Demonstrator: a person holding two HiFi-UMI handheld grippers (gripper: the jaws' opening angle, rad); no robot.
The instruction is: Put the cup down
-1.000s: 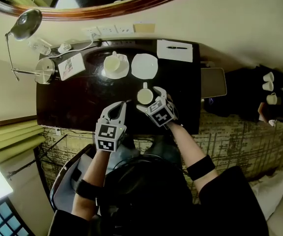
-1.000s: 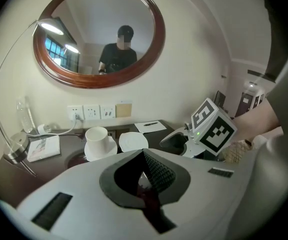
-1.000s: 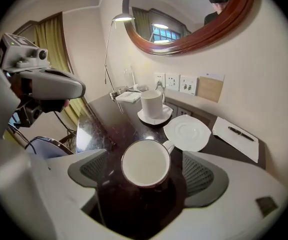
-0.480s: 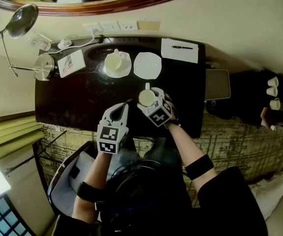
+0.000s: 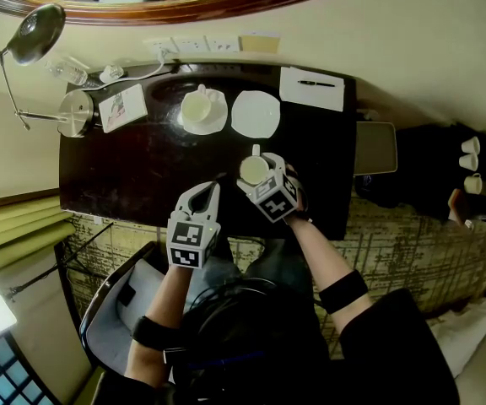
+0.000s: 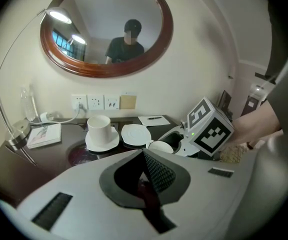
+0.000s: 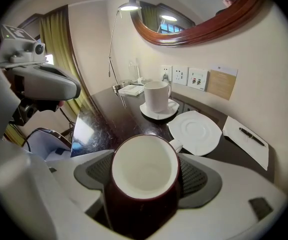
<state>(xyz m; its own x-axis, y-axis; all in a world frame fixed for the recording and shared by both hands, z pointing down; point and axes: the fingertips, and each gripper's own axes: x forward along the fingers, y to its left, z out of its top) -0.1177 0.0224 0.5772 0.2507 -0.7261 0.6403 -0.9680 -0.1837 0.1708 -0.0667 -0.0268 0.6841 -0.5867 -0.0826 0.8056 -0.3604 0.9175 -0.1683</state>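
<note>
Over open desk [image 5: 142, 171], cup [image 5: 252, 170] upright.

Right gripper [image 7: 145, 175] jaws, just closing, pinch cup [image 7: 144, 170], mouth up; saucer [image 7: 195, 132] beyond on table [image 7: 109, 119].

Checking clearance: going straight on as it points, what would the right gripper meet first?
The right gripper, its jaws having just been closing on the cup, would probably meet the bare table, just short of the empty saucer; depth is unclear.
</note>
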